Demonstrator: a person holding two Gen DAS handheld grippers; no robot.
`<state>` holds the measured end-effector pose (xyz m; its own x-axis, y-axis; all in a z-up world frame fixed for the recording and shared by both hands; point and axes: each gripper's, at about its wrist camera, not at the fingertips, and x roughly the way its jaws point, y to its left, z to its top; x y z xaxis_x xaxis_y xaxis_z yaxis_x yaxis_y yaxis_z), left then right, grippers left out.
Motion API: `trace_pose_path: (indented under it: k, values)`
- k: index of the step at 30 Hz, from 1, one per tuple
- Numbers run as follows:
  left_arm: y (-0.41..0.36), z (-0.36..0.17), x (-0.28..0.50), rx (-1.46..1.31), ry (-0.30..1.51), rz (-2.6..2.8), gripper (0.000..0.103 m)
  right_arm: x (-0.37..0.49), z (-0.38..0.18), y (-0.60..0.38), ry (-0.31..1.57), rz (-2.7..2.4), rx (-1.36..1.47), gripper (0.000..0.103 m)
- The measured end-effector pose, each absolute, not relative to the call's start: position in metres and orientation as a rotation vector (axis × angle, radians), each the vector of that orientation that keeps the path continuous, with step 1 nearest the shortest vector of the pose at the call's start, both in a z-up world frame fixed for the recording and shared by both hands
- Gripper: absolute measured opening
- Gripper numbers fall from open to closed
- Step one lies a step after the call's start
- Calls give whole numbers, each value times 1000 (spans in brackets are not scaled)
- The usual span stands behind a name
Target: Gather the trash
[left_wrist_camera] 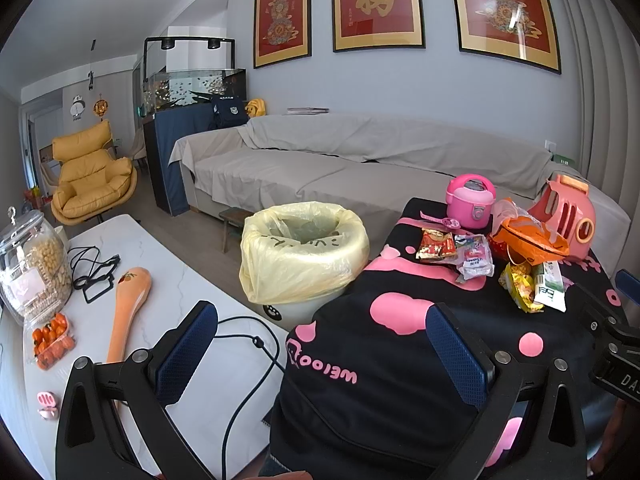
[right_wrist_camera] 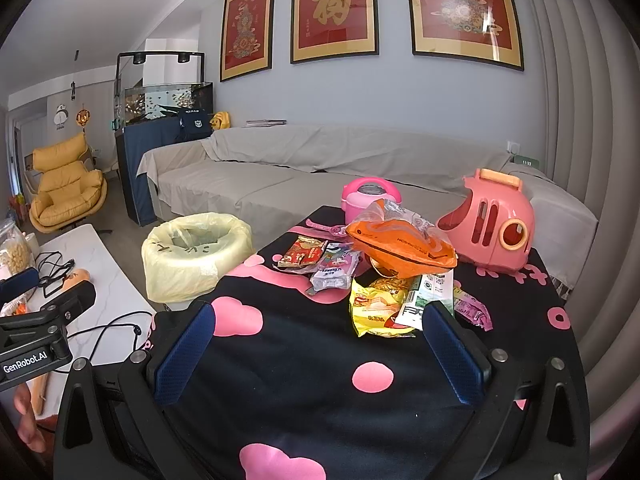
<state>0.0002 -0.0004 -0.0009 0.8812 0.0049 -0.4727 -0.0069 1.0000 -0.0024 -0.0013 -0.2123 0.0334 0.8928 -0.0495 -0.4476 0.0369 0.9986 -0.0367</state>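
Left wrist view: left gripper [left_wrist_camera: 320, 356], jaws wide apart and holding nothing, hovers over the near edge of a black cloth [left_wrist_camera: 384, 360] with pink blotches; its left finger hangs above a white table [left_wrist_camera: 168, 280]. Bin [left_wrist_camera: 304, 256], lined with a yellow bag, stands at 12 o'clock from the gripper, between table and cloth. Wrappers [left_wrist_camera: 476, 260] lie in a loose heap at 1 o'clock, near a pink toy cooker [left_wrist_camera: 470, 200] and a salmon toy [left_wrist_camera: 568, 216]. On the table at 9 to 10 o'clock: an orange spoon [left_wrist_camera: 128, 312], a jar [left_wrist_camera: 32, 264], a box of small orange fruit [left_wrist_camera: 50, 340] and a black cable [left_wrist_camera: 248, 360]

Right wrist view: right gripper [right_wrist_camera: 318, 356], jaws likewise apart and empty, sits over the same cloth [right_wrist_camera: 304, 360]. Yellow packet [right_wrist_camera: 376, 308] lies at 12 to 1 o'clock, just beyond the right finger; an orange bag [right_wrist_camera: 400, 248] tops the heap behind it. Bin [right_wrist_camera: 196, 256] stands at 11 o'clock. Left gripper [right_wrist_camera: 44, 320] enters at 9 o'clock, a hand [right_wrist_camera: 28, 420] below it
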Motion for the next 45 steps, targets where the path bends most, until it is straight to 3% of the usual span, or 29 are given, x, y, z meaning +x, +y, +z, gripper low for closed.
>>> trace_pose_path:
  k: [45]
  values:
    - [-6, 7, 27, 1, 540, -64, 103, 10, 28, -249, 484, -103, 2, 103]
